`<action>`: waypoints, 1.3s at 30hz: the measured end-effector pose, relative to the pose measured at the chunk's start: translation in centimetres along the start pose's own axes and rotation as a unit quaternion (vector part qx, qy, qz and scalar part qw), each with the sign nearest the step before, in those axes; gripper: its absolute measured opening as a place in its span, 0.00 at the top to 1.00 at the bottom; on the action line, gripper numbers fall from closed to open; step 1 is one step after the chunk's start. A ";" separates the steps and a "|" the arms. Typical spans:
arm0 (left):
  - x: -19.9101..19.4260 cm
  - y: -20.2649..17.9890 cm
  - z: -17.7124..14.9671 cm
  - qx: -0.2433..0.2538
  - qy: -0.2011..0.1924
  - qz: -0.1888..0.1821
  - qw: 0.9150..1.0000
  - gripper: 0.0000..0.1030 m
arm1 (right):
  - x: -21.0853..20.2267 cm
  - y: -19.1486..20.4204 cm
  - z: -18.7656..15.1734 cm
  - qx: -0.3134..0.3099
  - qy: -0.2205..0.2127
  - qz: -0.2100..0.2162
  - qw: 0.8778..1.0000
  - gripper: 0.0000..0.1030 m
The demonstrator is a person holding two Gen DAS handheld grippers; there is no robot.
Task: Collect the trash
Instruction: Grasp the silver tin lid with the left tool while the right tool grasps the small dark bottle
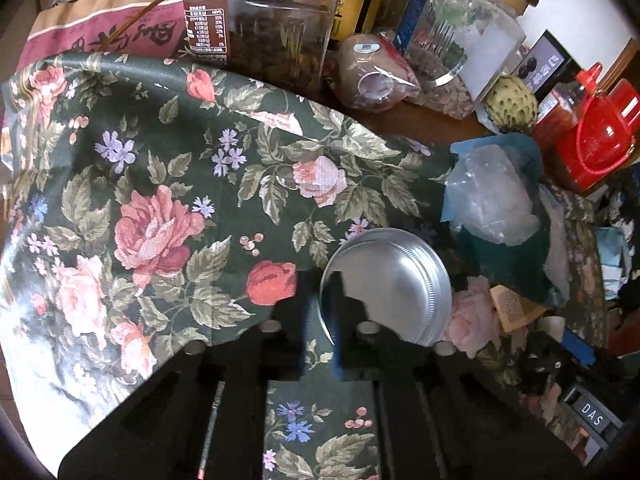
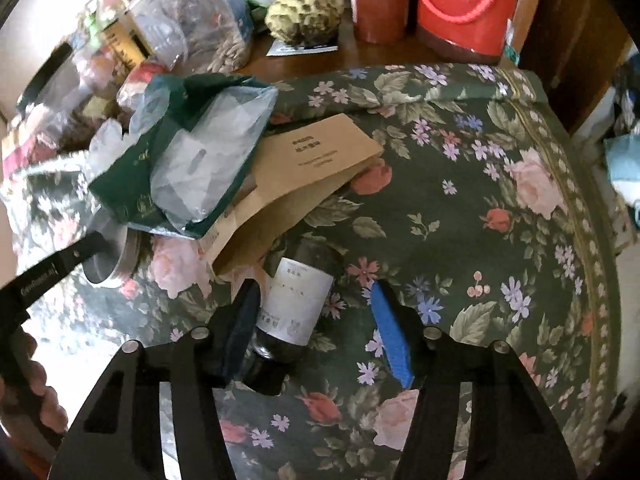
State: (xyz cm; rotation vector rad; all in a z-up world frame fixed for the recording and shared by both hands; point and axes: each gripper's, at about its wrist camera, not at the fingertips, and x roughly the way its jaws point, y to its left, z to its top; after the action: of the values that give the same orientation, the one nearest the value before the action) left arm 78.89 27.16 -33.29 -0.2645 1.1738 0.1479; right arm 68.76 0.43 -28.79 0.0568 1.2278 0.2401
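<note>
My left gripper point(image 1: 322, 320) is clenched on the rim of a metal lid point(image 1: 396, 280): the jaws stand nearly together, with the lid's thin edge pinched between the pads. In the left wrist view the lid lies at about 5 o'clock from centre on the floral cloth point(image 1: 168, 184). At 3 o'clock sits a green bag point(image 1: 508, 248) with crumpled clear plastic point(image 1: 488, 196) in it. Jars point(image 1: 264, 20) crowd 12 o'clock, a red jug point(image 1: 596, 136) stands at 2 o'clock, with a knobbly green fruit point(image 1: 510, 102) just left of it.

In the right wrist view my right gripper point(image 2: 316, 320) straddles a dark bottle point(image 2: 294, 304) lying on the cloth just below centre. The finger on the picture's left point(image 2: 240, 320) rests against the bottle's side, while the blue pad on the other finger point(image 2: 390, 332) stands clear of it, so the jaws are not clamped. A brown paper bag point(image 2: 304, 176) lies at 12 o'clock from the bottle, its near end touching the bottle's far end, and the green bag overlaps it at 10 o'clock. At 9 o'clock the left gripper shows again, gripping the lid, with a hand point(image 2: 44, 396) at 8 o'clock. The fruit and red jug stand at 12 to 1 o'clock.
</note>
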 end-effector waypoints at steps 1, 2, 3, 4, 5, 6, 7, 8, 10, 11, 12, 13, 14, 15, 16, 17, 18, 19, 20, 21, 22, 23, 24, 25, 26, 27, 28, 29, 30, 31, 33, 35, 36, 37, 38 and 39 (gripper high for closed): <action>0.2 0.0 0.1 -0.001 0.003 -0.003 1.000 0.97 | 0.1 0.4 0.0 -0.009 -0.002 -0.008 1.000 0.66; 0.4 -0.1 0.3 -0.002 0.006 -0.009 1.000 0.97 | 0.2 0.6 -0.1 -0.019 -0.006 -0.019 1.000 0.73; 0.4 0.0 0.3 -0.006 0.011 -0.015 1.000 0.98 | 0.2 0.6 -0.1 -0.028 -0.008 -0.026 0.999 0.75; 0.4 0.0 0.3 -0.009 0.014 -0.018 1.000 0.98 | 0.2 0.8 -0.1 -0.030 -0.008 -0.024 0.999 0.75; 0.3 -0.1 0.1 -0.009 0.016 -0.017 1.000 0.99 | 0.2 0.7 -0.2 -0.029 -0.006 -0.019 0.999 0.75; 0.0 0.0 -0.1 -0.008 0.015 -0.015 1.000 0.99 | 0.2 0.5 -0.2 -0.027 -0.001 -0.014 1.000 0.75; -0.4 -0.2 -0.2 -0.006 0.013 -0.014 1.000 0.99 | 0.2 0.1 -0.3 -0.024 0.004 -0.008 1.000 0.75; -0.8 -0.3 -0.4 -0.004 0.010 -0.014 1.000 0.99 | -0.1 -0.6 -0.3 -0.018 0.009 0.002 1.000 0.75; -2.2 -0.7 -0.7 0.000 0.000 -0.013 1.000 0.99 | -0.3 -1.5 -0.2 -0.006 0.010 0.012 1.000 0.75; -2.9 -0.9 -0.8 -0.001 -0.006 -0.012 1.000 0.99 | -0.7 -1.6 -0.2 0.000 0.009 0.016 1.000 0.75; -3.5 -1.0 -0.9 -0.003 -0.010 -0.011 1.000 0.99 | -1.4 -2.1 -0.2 0.006 0.006 0.021 1.000 0.75; -4.3 -1.2 -0.9 -0.008 -0.017 -0.012 1.000 0.99 | -1.7 -2.5 -0.2 0.009 0.003 0.023 1.000 0.75; -5.2 -1.5 -0.9 -0.012 -0.025 -0.014 1.000 0.99 | -2.5 -3.0 -0.2 0.012 -0.004 0.027 1.000 0.75; -6.0 -1.8 -0.9 -0.016 -0.033 -0.014 0.999 0.99 | -3.4 -3.6 -0.3 0.014 -0.012 0.030 0.999 0.75; -6.9 -2.1 -0.9 -0.018 -0.042 -0.016 0.999 0.99 | -4.1 -4.0 -0.4 0.015 -0.018 0.032 0.999 0.75; -8.1 -2.7 -1.0 -0.019 -0.056 -0.017 0.998 0.99 | -5.1 -4.6 -0.5 0.016 -0.026 0.037 0.999 0.75; -9.1 -3.2 -1.1 -0.018 -0.065 -0.019 0.998 0.99 | -6.2 -5.1 -0.6 0.016 -0.035 0.042 0.998 0.75; -10.1 -3.7 -1.2 -0.017 -0.074 -0.021 0.997 0.99 | -7.2 -5.6 -0.7 0.016 -0.044 0.046 0.998 0.75; -11.6 -4.6 -1.5 -0.014 -0.087 -0.025 0.996 0.99 | -8.3 -6.1 -0.8 0.015 -0.054 0.051 0.997 0.75; -12.6 -5.3 -1.8 -0.011 -0.097 -0.027 0.995 0.99 | -9.7 -6.8 -1.1 0.012 -0.067 0.055 0.996 0.75; -13.6 -5.9 -2.1 -0.008 -0.106 -0.028 0.994 0.99 | -10.7 -7.3 -1.1 0.010 -0.078 0.058 0.995 0.75; -15.2 -7.0 -2.7 -0.004 -0.121 -0.029 0.992 0.99 | -12.4 -8.2 -1.6 0.006 -0.093 0.062 0.994 0.75; -16.2 -7.7 -3.0 -0.002 -0.129 -0.028 0.991 0.99 | -13.2 -8.2 -1.4 0.003 -0.103 0.066 0.993 0.75; -17.6 -8.7 -3.7 0.001 -0.140 -0.030 0.990 0.99 | -14.3 -8.6 -1.5 0.000 -0.113 0.069 0.991 0.75; -18.6 -9.4 -4.2 0.003 -0.148 -0.032 0.988 0.99 | -15.8 -9.3 -2.0 -0.004 -0.124 0.071 0.990 0.75; -19.9 -10.2 -4.9 0.005 -0.159 -0.033 0.987 0.99 | -17.1 -10.0 -2.5 -0.009 -0.137 0.074 0.988 0.75; -20.9 -11.0 -5.6 0.005 -0.168 -0.034 0.985 0.99 | -18.2 -10.4 -2.9 -0.017 -0.149 0.075 0.986 0.75; -22.4 -12.0 -6.5 0.007 -0.179 -0.040 0.983 0.99 | -19.2 -10.8 -3.3 -0.026 -0.162 0.075 0.984 0.75; -23.4 -12.6 -7.2 0.008 -0.187 -0.042 0.981 0.99 | -20.1 -11.1 -3.6 -0.033 -0.171 0.076 0.982 0.75; -24.7 -13.4 -8.1 0.010 -0.199 -0.042 0.979 0.99 | -21.0 -11.3 -3.9 -0.040 -0.182 0.077 0.979 0.75; -26.9 -14.8 -9.7 0.012 -0.218 -0.039 0.975 0.99 | -22.8 -12.1 -4.6 -0.054 -0.202 0.088 0.974 0.75; -28.8 -15.9 -11.4 0.011 -0.234 -0.034 0.971 0.99 | -24.4 -12.7 -5.2 -0.068 -0.216 0.102 0.969 0.75; -29.6 -16.5 -12.2 0.009 -0.242 -0.032 0.970 0.99 | -24.8 -12.8 -5.4 -0.074 -0.220 0.107 0.967 0.75; -30.4 -16.8 -13.0 0.006 -0.251 -0.028 0.968 0.99 | -25.2 -12.8 -5.7 -0.080 -0.225 0.111 0.965 0.75; -31.2 -17.1 -13.8 0.004 -0.260 -0.022 0.965 0.99 | -25.9 -12.9 -6.0 -0.087 -0.232 0.118 0.962 0.75; -32.1 -17.4 -14.6 0.003 -0.269 -0.017 0.963 0.99 | -26.5 -12.9 -6.4 -0.091 -0.237 0.123 0.959 0.75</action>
State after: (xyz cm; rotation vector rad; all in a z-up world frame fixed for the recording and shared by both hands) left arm 58.02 7.11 -6.69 -0.2196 0.6287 0.1724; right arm 56.44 -18.33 -8.69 0.1025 0.7139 0.5241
